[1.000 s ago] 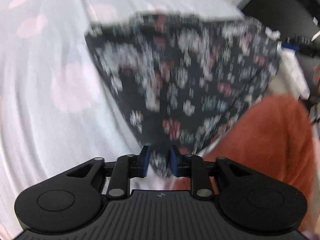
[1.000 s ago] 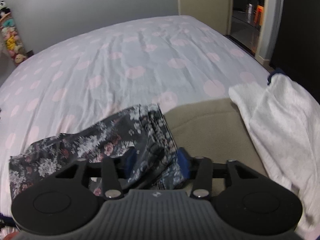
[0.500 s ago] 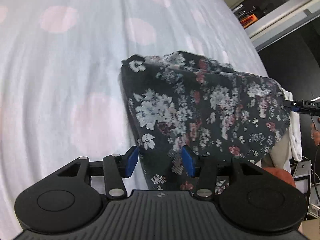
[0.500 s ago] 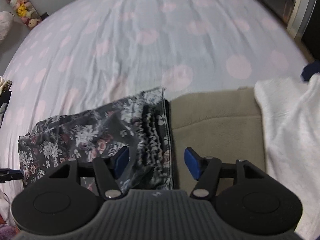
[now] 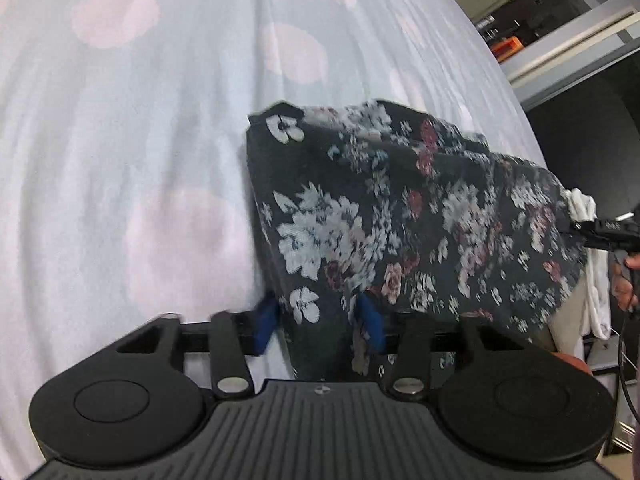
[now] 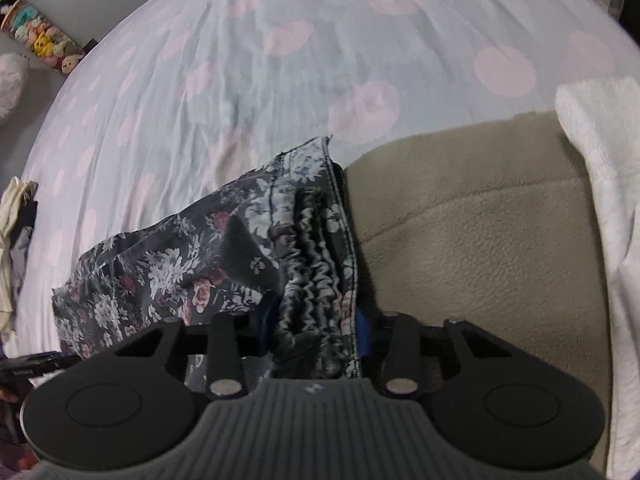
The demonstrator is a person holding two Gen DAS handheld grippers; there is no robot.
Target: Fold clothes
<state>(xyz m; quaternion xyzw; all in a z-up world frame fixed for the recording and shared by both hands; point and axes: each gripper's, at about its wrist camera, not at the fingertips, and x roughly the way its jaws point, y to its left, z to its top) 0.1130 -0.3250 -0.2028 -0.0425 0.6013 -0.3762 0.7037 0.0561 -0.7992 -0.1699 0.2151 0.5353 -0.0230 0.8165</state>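
A dark floral garment point(image 5: 400, 220) lies folded on the pale dotted bedsheet point(image 5: 140, 140). My left gripper point(image 5: 318, 320) is open, its blue fingers straddling the near corner of the cloth with slack on both sides. In the right wrist view the same garment point(image 6: 168, 272) shows its gathered elastic waistband bunched between my right gripper's point(image 6: 314, 324) fingers, which are shut on it. The right gripper's tip point(image 5: 604, 232) shows at the garment's far end in the left wrist view.
A beige fleece piece point(image 6: 480, 240) lies right beside the floral garment, with a white towel point(image 6: 608, 200) further right. Plush toys point(image 6: 40, 40) and a clothes pile point(image 6: 12, 240) sit off the bed's left side. Shelves point(image 5: 560, 20) stand beyond the bed.
The left gripper let go of the garment and its fingers have since narrowed slightly. The right gripper opened wide half a second ago and has closed on the waistband again.
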